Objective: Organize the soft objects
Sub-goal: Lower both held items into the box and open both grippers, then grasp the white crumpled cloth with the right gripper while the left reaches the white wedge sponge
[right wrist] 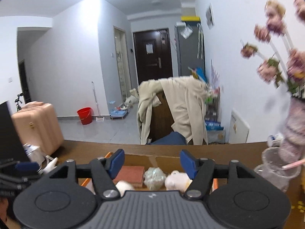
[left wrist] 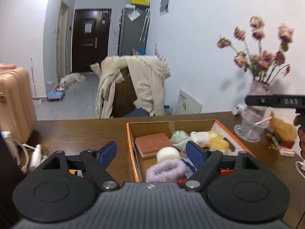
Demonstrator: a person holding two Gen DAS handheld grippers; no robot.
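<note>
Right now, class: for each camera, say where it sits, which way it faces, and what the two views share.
Left wrist: rides the left tool, open, facing the cardboard box from above; right tool and a hand at the edge.
Right wrist: rides the right tool, open, facing the table's far edge and the draped chair.
Shared: box, red sponge, vase of flowers, dark door.

Table: dark wood grain, satin sheen; box: raw brown cardboard inside, glossy orange print outside. In the box: fuzzy lilac cloth roll, matt rust-red sponge block, yellow plush (blurred). Vase and cup: clear glossy plastic or glass; gripper pads: matt blue.
</note>
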